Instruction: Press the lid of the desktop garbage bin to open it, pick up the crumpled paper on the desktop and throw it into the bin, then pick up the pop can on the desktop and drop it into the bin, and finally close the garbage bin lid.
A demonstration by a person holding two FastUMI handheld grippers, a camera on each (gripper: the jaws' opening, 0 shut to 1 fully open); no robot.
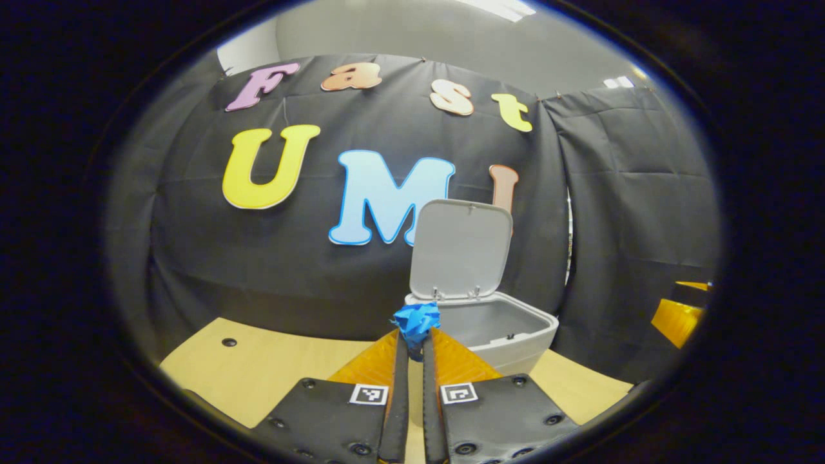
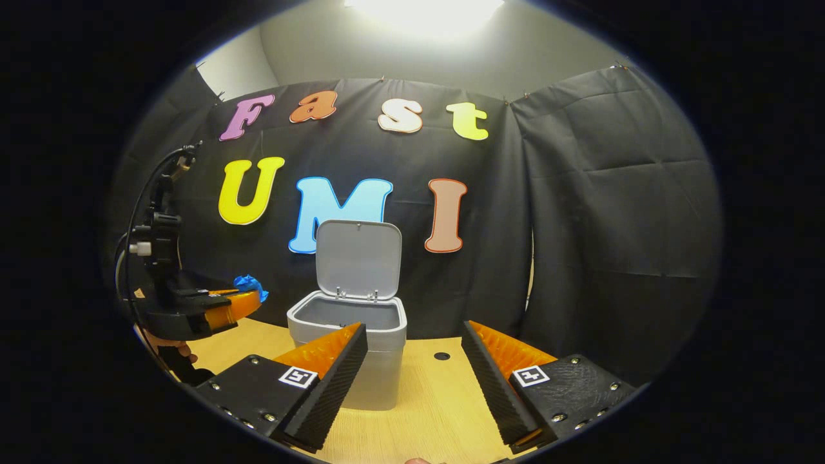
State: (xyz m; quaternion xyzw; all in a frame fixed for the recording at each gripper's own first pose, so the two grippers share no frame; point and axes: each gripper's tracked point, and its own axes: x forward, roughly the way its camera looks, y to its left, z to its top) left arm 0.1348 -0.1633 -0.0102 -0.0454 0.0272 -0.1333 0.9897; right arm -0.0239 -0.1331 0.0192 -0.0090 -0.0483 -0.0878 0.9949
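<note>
A grey desktop bin stands on the wooden table with its lid tipped up at the back. In the left gripper view my left gripper is shut on a blue crumpled paper, held above the table just short of the bin's near left rim. The right gripper view shows that same gripper with the paper to the left of the bin. My right gripper stands open in front of the bin, with nothing between its fingers.
The table runs up to the black cloth wall behind the bin. A small dark hole sits in the tabletop at the left, another right of the bin. A hand holds the left gripper.
</note>
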